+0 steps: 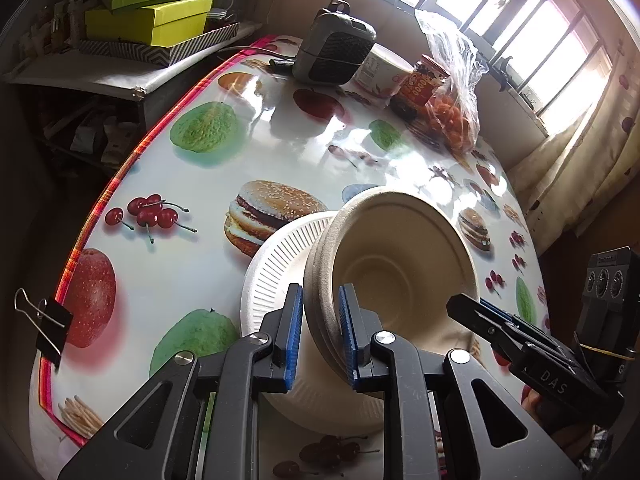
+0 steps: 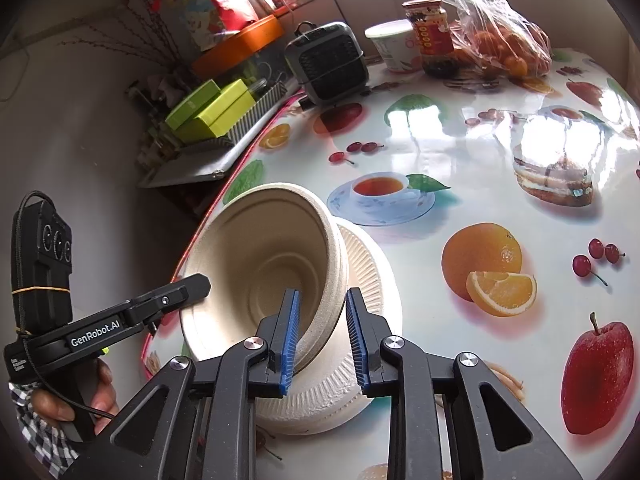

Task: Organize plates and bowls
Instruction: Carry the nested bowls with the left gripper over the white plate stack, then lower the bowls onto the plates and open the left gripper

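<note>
A stack of beige pulp bowls (image 1: pixel 400 248) (image 2: pixel 260 248) leans tilted on a pile of white ribbed paper plates (image 1: pixel 276 264) (image 2: pixel 372 280) near the table's edge. My left gripper (image 1: pixel 320 292) is shut on the near rim of the bowl stack, one blue pad inside and one outside. It appears from the side in the right wrist view (image 2: pixel 196 282). My right gripper (image 2: pixel 322 296) straddles the opposite rim. Its inner pad lies against the bowl's inside wall, while a thin gap shows at the outer pad. From the left wrist view, the right gripper (image 1: pixel 460 308) reaches over the bowl's far rim.
The fruit-print tablecloth (image 1: pixel 280 140) covers a round table. At the back stand a grey heater (image 1: pixel 334 48), a white tub (image 1: pixel 380 70), a red-labelled jar (image 1: pixel 420 88) and a bag of oranges (image 1: pixel 452 116). Green boxes (image 1: pixel 148 12) sit on a side shelf. A binder clip (image 1: pixel 48 324) grips the table edge.
</note>
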A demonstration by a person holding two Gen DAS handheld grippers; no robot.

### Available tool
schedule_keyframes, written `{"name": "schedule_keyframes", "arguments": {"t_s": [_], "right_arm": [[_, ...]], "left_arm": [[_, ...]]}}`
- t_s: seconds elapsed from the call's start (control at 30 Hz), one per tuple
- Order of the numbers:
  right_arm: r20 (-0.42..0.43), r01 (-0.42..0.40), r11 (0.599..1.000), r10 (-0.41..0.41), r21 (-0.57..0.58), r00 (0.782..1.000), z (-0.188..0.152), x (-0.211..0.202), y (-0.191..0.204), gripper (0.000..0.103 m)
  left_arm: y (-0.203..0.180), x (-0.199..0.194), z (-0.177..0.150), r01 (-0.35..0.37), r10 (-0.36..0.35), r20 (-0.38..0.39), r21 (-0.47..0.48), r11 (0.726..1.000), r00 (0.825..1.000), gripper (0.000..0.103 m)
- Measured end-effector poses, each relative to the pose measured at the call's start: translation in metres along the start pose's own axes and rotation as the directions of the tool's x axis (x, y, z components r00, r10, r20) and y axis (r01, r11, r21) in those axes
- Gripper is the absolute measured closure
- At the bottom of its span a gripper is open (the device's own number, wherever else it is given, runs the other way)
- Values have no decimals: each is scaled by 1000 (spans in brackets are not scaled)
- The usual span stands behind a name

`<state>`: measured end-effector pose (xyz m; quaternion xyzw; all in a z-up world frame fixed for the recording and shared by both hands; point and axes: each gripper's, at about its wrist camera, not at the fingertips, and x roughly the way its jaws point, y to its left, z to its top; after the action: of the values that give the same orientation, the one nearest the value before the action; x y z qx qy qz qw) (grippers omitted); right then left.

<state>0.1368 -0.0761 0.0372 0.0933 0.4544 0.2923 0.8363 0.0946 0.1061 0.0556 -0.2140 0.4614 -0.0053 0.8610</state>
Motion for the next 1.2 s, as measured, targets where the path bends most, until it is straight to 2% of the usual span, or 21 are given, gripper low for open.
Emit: {"name": "schedule_keyframes", "arguments": {"t_s": [0.17, 0.7, 0.9, 1.0, 1.2], "right_arm": [[0, -2, 1000, 2, 2, 1000, 1, 0, 0, 74], [-2, -10, 1000, 10, 3, 1000, -2, -1, 7, 73], [1, -11, 1000, 11, 2, 1000, -3, -3, 7, 72], [12, -7, 1000, 7, -1, 1000, -3, -5, 8, 64], [16, -3, 1000, 3, -5, 1000, -3, -7, 10, 61]], "left_arm": [[0, 0, 1, 6, -6, -1, 0, 1000, 1000, 83], [3, -4, -1, 24, -25, -1, -16, 1000, 1000, 77], [2, -5, -2, 28, -28, 4, -8, 1000, 1000, 70], [1, -7, -1, 37, -36, 14, -8, 999, 999, 66], [2, -8, 0, 40, -40, 23, -10, 999, 999, 65]]}}
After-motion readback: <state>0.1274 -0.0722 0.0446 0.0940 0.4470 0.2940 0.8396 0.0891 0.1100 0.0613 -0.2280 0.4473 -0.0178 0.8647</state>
